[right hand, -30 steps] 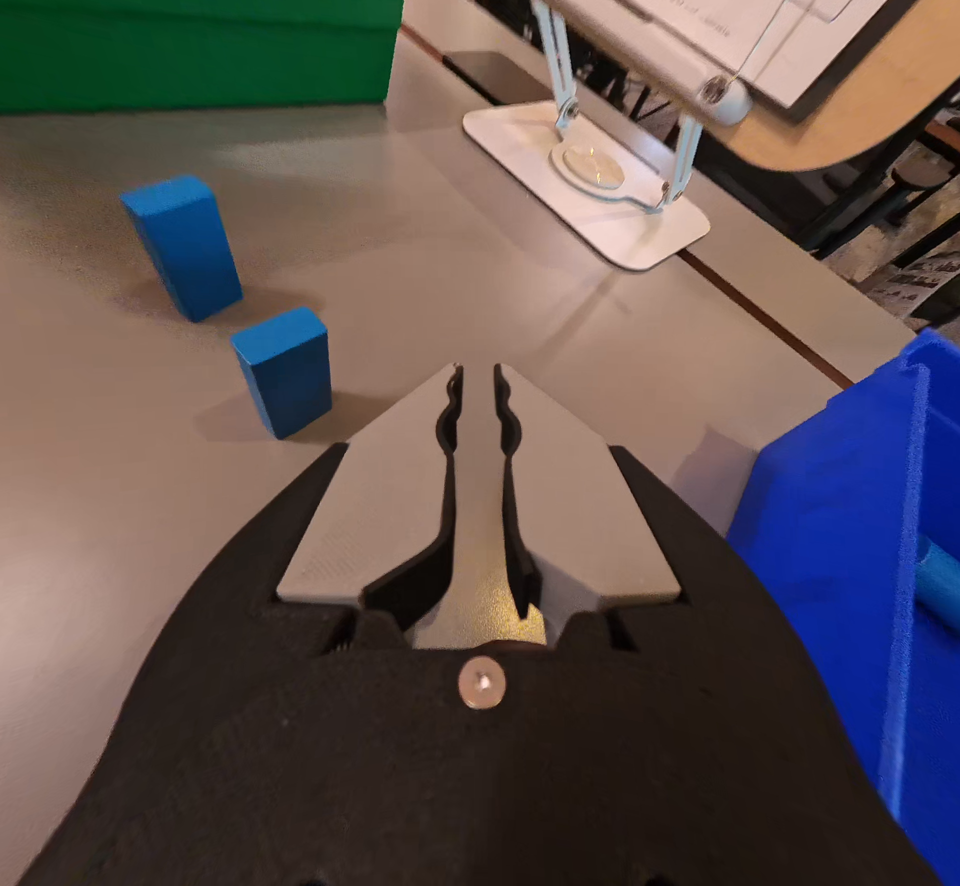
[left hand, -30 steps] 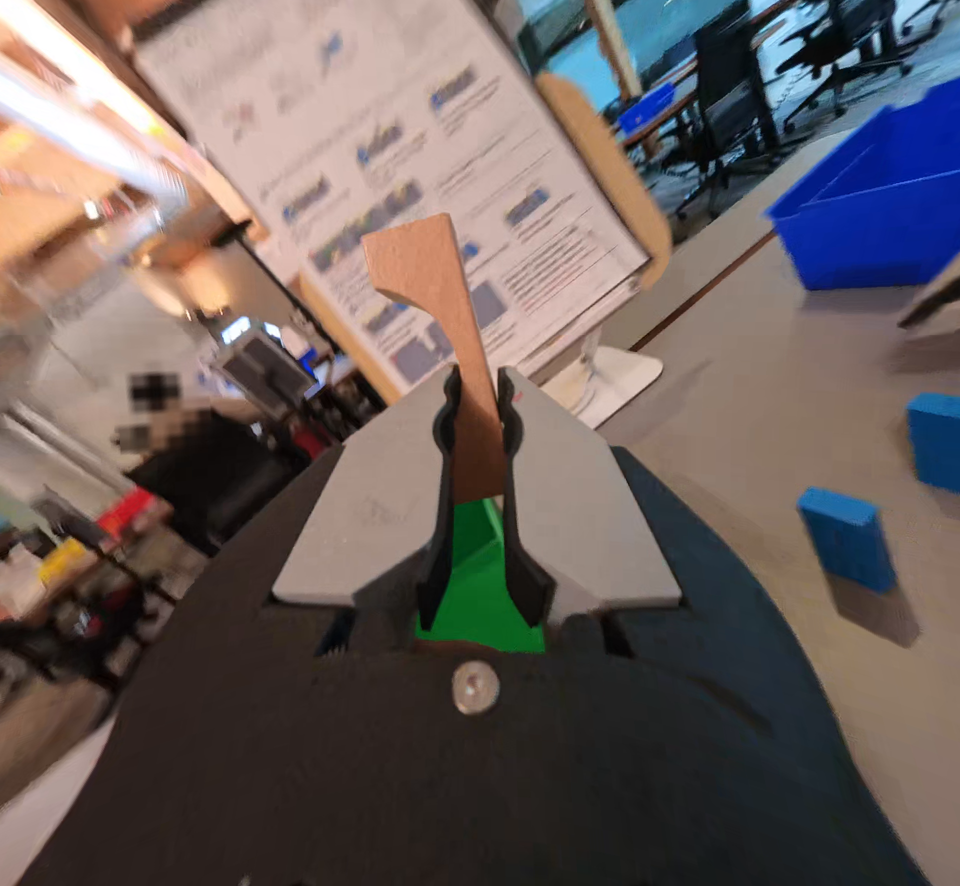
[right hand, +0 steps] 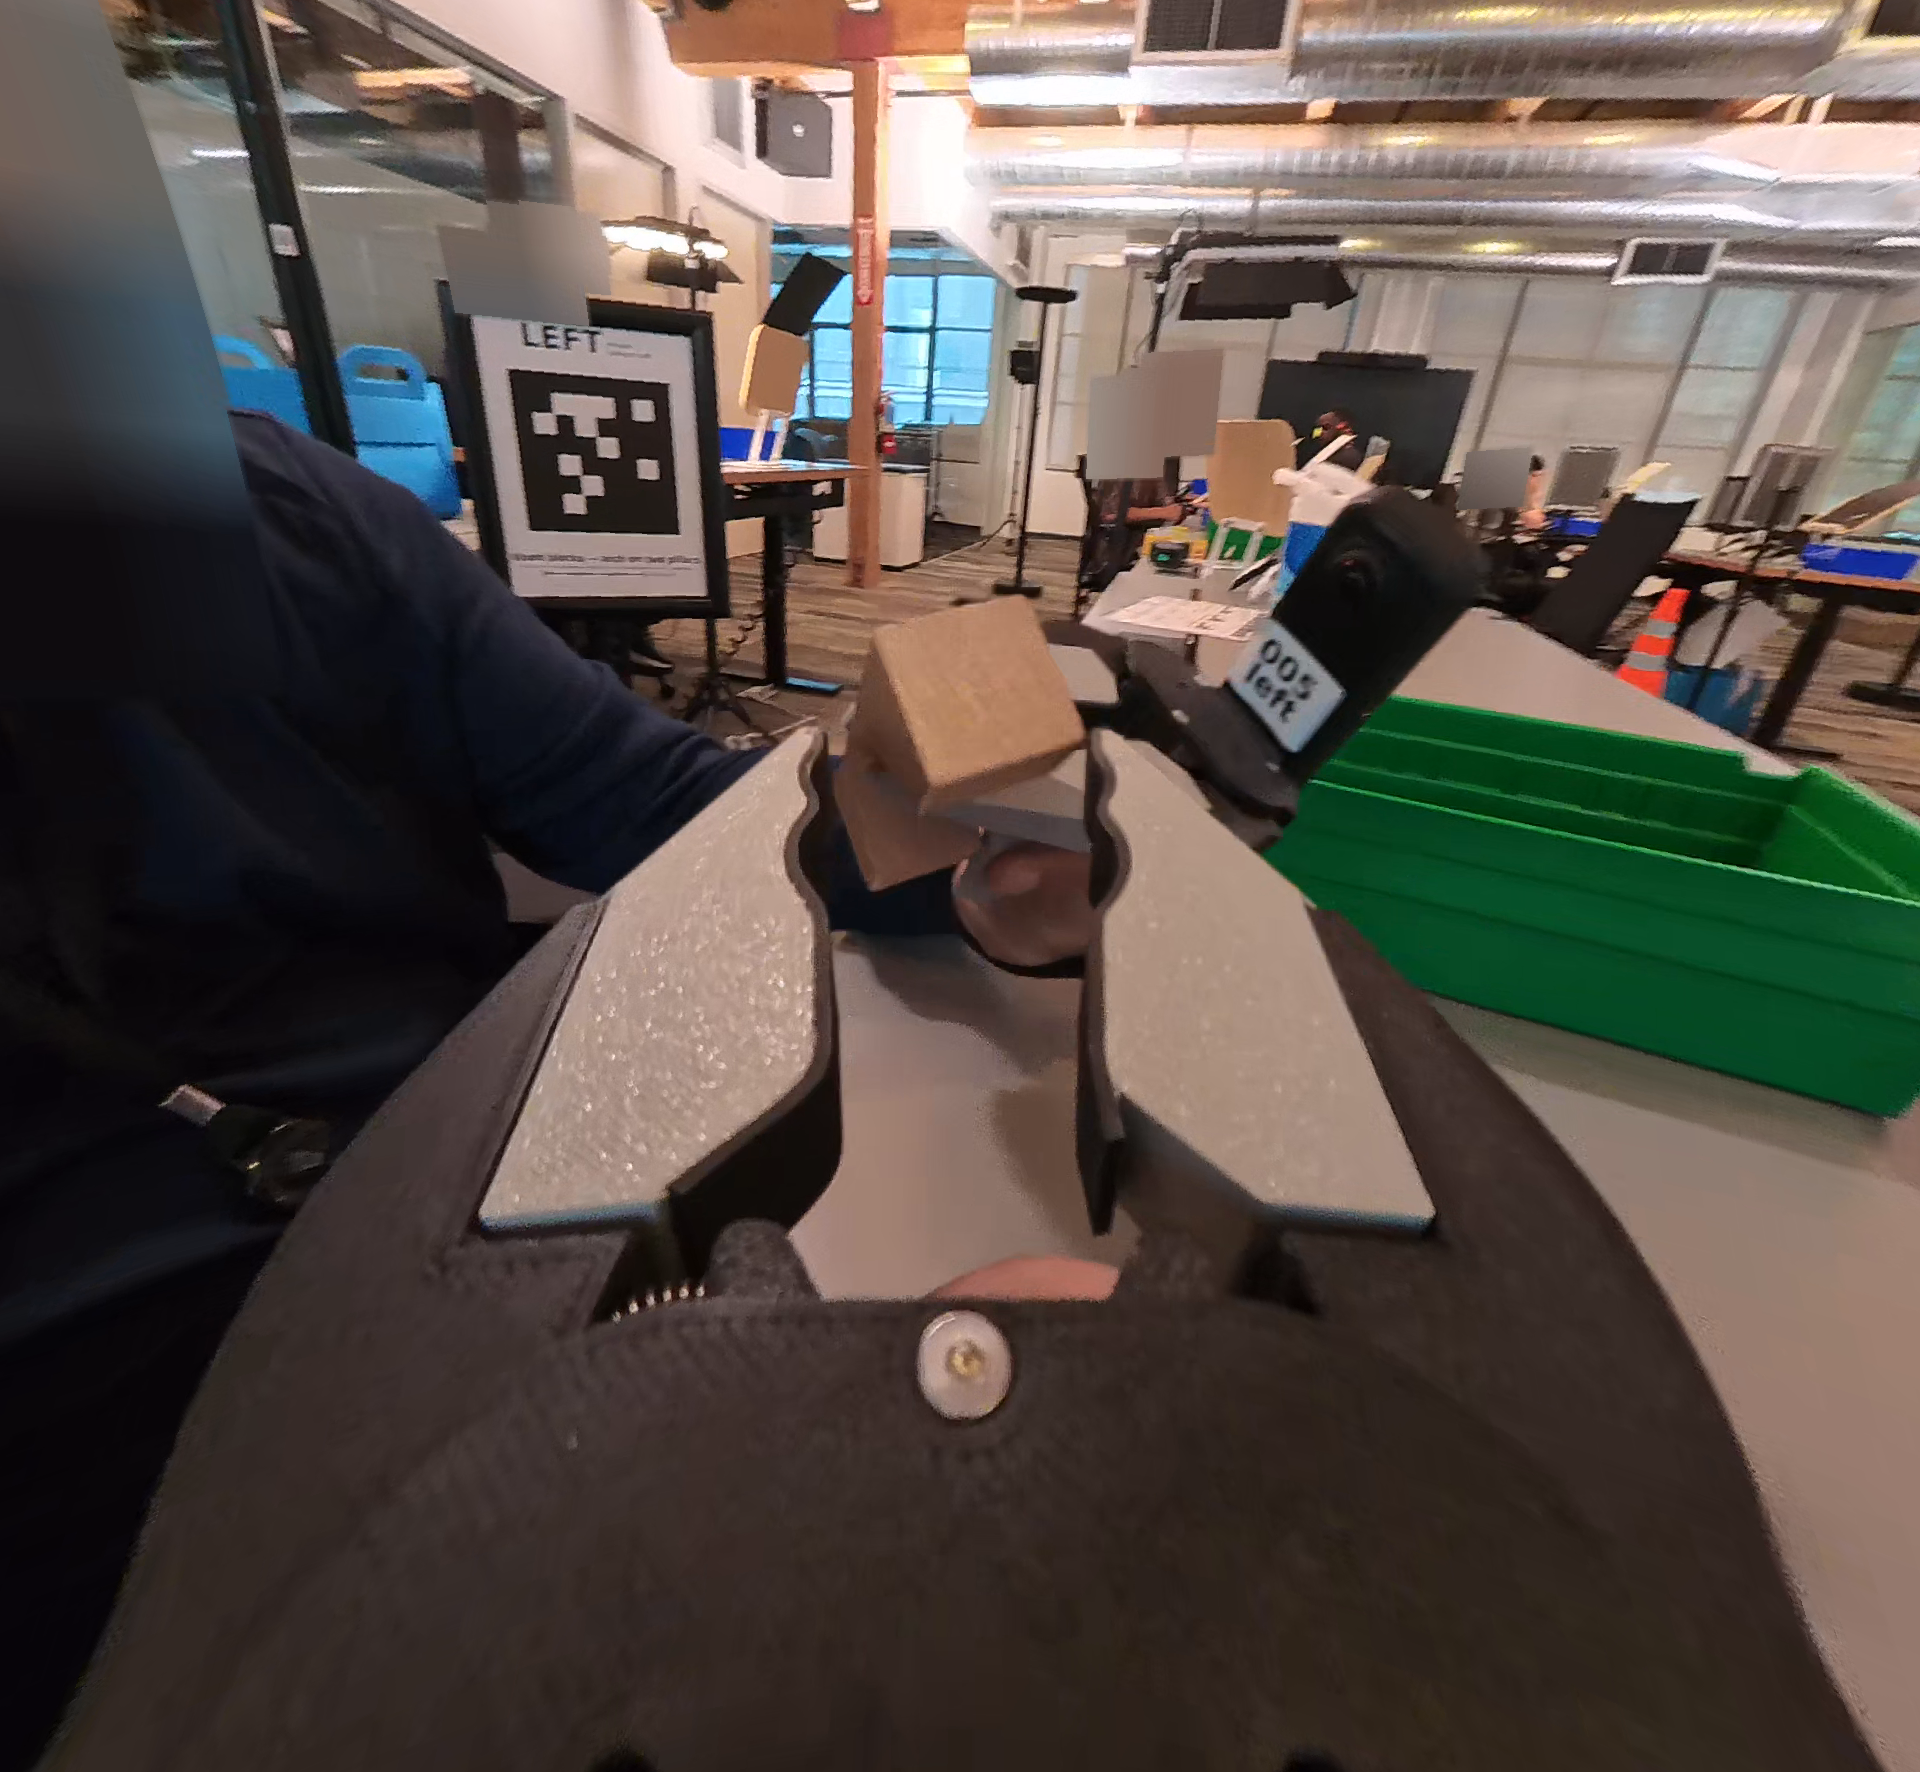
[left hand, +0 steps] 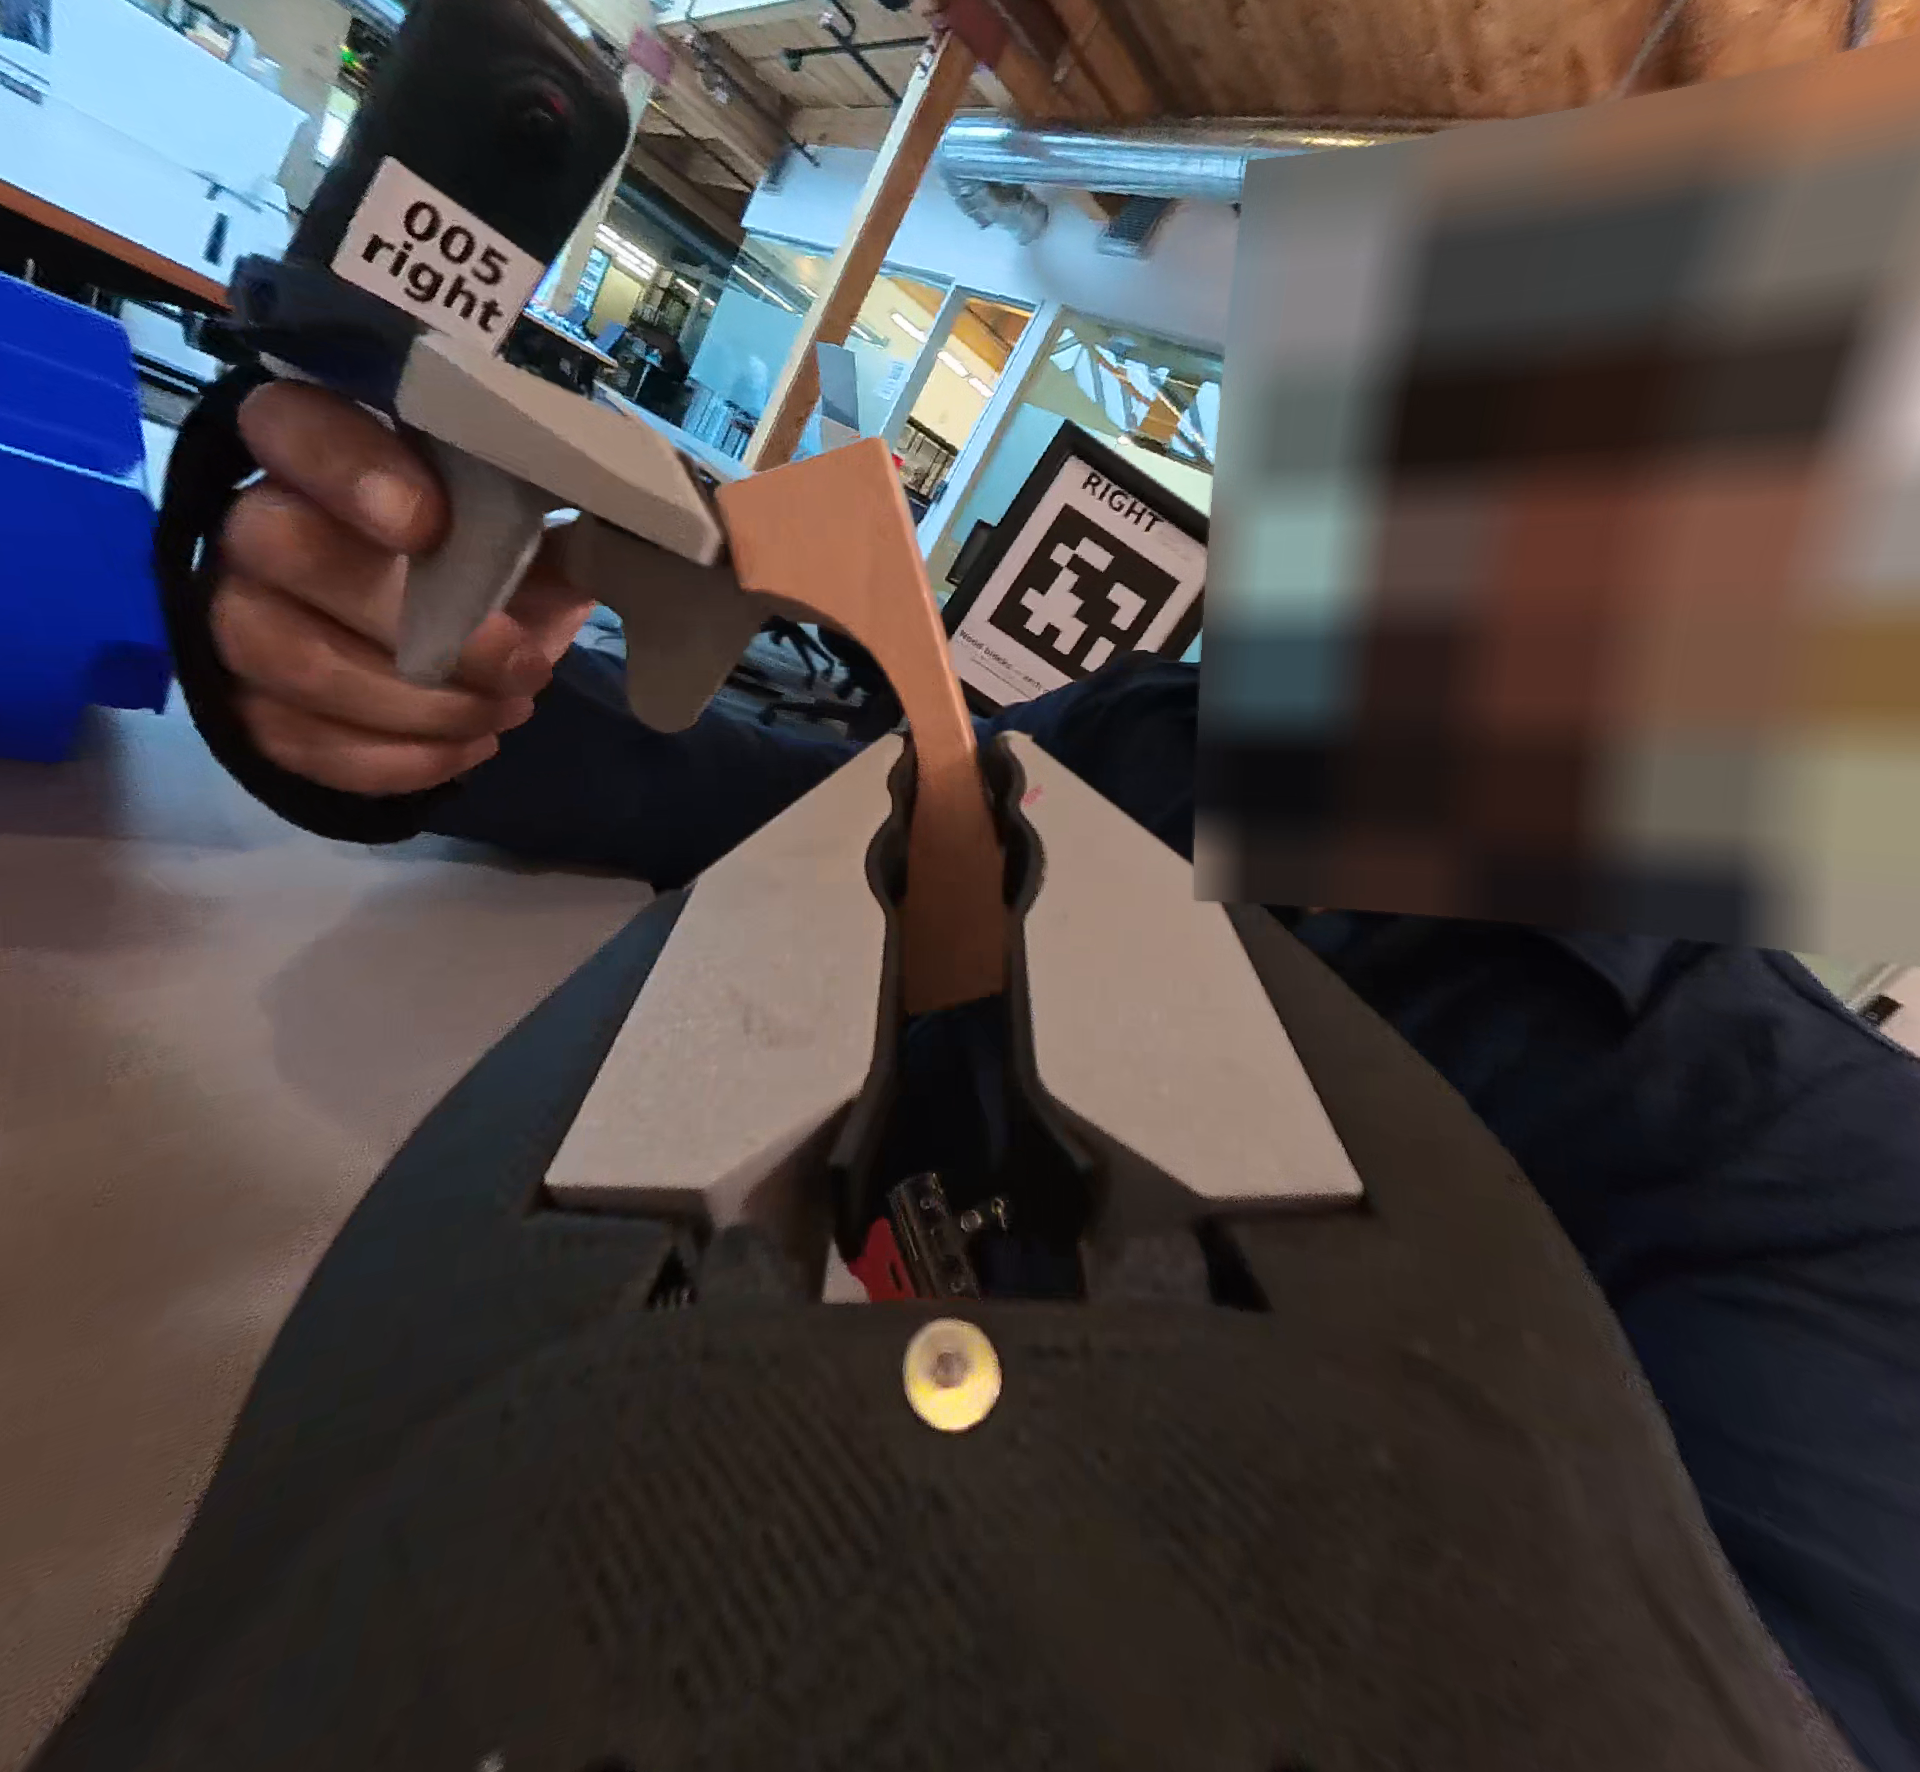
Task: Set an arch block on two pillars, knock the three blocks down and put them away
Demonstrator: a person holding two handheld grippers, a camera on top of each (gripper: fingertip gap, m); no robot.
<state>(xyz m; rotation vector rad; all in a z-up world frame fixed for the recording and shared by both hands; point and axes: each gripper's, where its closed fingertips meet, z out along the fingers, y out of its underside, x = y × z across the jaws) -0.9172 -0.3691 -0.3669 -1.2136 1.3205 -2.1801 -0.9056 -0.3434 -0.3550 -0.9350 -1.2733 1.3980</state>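
My left gripper (left hand: 948, 766) is shut on one leg of a light wooden arch block (left hand: 831, 559) and holds it up in the air, above the grey table (left hand: 208, 1099). My right gripper (right hand: 956, 777) is open and faces the left one. The arch's free end (right hand: 966, 704) sits at its fingertips, and a small gap shows beside the left pad. In the left wrist view the right gripper (left hand: 707, 579) reaches the arch's upper end from the left, held by a hand (left hand: 343, 600). The two pillar blocks are out of view.
A green bin (right hand: 1610, 901) stands on the table at the right of the right wrist view. A blue bin (left hand: 62, 517) stands at the left edge of the left wrist view. A person's dark sleeve (right hand: 416, 683) is close behind the grippers. Left and right tips are no more than a few centimetres apart.
Both grippers swung up from the table to face each other. The right gripper opened from nearly shut and now stands around the arch's free end. The blue blocks left view.
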